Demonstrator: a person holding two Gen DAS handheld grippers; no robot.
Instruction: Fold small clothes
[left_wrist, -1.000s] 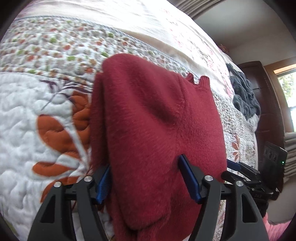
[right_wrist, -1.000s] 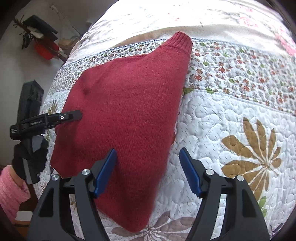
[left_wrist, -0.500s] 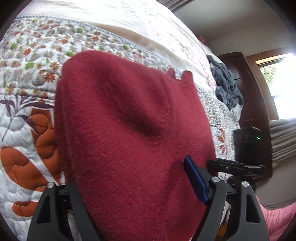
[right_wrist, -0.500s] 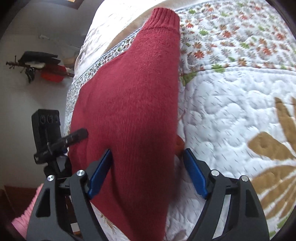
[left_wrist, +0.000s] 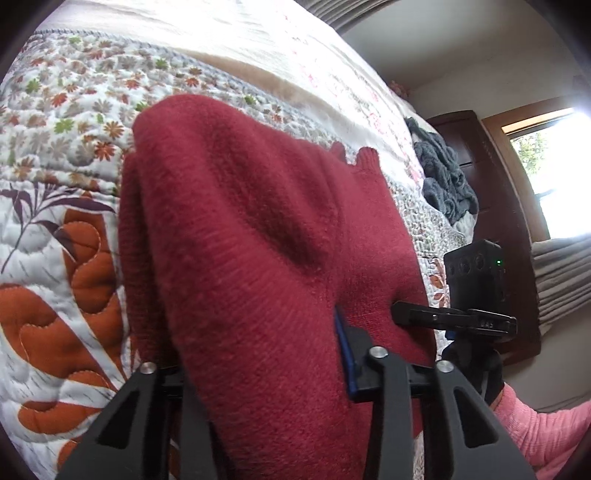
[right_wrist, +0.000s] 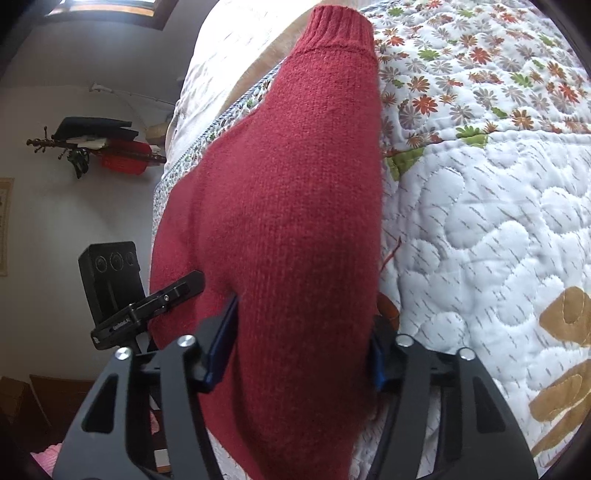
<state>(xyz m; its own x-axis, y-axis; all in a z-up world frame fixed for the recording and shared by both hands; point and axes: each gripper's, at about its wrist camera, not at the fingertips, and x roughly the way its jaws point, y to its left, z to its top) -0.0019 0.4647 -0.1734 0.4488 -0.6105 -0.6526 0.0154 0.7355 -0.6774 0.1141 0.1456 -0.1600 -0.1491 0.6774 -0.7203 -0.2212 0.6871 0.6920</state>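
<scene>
Gripping the red sweater (left_wrist: 266, 258) with both fingers, left gripper (left_wrist: 258, 354) and right gripper (right_wrist: 299, 339) pinching bunched knit above the quilted bed (right_wrist: 480, 221). Only my right view shows the ribbed cuff (right_wrist: 340, 29); only my left, the grey blanket (left_wrist: 443, 177).

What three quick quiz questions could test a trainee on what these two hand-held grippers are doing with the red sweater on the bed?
1. True or false: the red sweater lies on a floral quilt.
2. Which is closing on the sweater's near edge? A) only the left hand-held gripper B) only the right hand-held gripper C) both
3. Fill in: the grey blanket sits ___ the sweater, untouched.

Key: 1 true. 2 C, fabric bunches between both pairs of fingers. 3 beyond, further along the bed.
</scene>
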